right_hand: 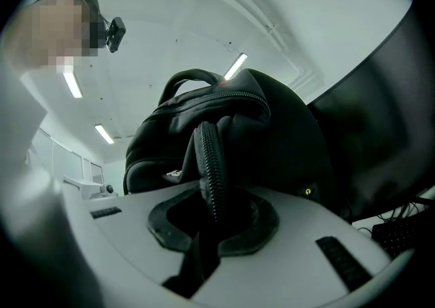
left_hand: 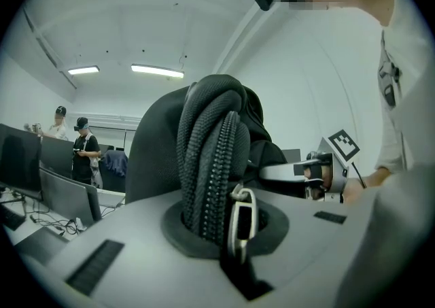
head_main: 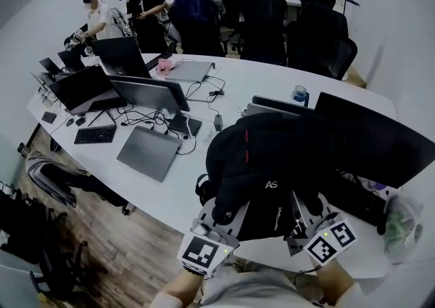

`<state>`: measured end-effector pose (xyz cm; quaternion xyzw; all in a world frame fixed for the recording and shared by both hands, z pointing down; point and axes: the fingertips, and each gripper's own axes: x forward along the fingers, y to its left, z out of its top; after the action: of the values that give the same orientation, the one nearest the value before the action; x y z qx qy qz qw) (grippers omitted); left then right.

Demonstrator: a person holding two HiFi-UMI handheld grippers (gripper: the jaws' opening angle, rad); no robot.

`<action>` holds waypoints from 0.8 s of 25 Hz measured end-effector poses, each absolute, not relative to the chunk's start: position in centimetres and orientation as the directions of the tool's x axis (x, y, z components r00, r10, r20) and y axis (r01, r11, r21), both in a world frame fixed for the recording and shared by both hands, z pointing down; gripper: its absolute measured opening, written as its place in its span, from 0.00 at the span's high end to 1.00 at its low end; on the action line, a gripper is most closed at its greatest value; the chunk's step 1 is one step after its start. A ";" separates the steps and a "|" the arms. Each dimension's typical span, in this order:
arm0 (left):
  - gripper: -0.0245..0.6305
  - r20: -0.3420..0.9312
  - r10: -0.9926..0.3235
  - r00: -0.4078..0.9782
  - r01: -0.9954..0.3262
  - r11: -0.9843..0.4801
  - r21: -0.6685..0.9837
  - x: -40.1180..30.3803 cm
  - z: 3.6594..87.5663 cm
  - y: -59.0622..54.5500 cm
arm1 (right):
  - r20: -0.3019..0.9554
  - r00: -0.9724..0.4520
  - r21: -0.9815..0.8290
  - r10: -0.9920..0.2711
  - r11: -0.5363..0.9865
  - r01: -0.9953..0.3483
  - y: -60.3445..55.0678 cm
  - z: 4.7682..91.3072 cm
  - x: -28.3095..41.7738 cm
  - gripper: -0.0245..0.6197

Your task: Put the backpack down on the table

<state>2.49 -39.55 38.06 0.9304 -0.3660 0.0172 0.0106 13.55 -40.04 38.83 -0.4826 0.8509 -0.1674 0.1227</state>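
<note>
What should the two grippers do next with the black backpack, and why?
Probably lower it gently onto the white table. The left gripper and right gripper are both shut on the backpack by its zippered edges, and it seems to hang just above the table.

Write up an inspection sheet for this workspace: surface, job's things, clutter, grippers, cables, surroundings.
Surface: white table, bare along its near edge.
Job's things: black backpack held up at the table's near edge; whether it touches the table cannot be told.
Clutter: closed laptop, keyboard, several monitors, blue-capped bottle.
Grippers: left gripper shut on the backpack's zipped edge; right gripper shut on another zipped fold of it.
Cables: loose cables trail across the table among the laptops and monitors.
Surroundings: two people standing at the far end, office chairs, wood floor.
</note>
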 end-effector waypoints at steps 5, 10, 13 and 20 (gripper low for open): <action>0.93 0.034 -0.665 0.746 -0.665 -0.746 -0.029 3.6 38.4 -42.4 | -0.057 -0.479 -0.403 -0.876 0.460 -0.791 -42.4 39.3 14.6 0.89; 0.93 0.015 -0.658 0.753 -0.657 -0.753 -0.022 4.1 38.4 -45.1 | -0.056 -0.453 -0.385 -0.890 0.438 -0.813 -44.6 39.0 15.1 0.89; 0.93 0.007 -0.641 0.767 -0.641 -0.767 -0.021 4.0 38.2 -46.5 | -0.056 -0.425 -0.373 -0.903 0.414 -0.830 -45.7 38.7 15.0 0.89; 0.93 -0.007 -0.607 0.794 -0.607 -0.794 -0.025 3.6 37.5 -50.1 | -0.061 -0.371 -0.353 -0.927 0.368 -0.860 -48.3 37.8 14.5 0.89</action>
<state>3.59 -50.11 37.53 0.9471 -0.3206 0.0005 -0.0129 14.49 -48.33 37.77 -0.5465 0.8174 -0.1322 0.1257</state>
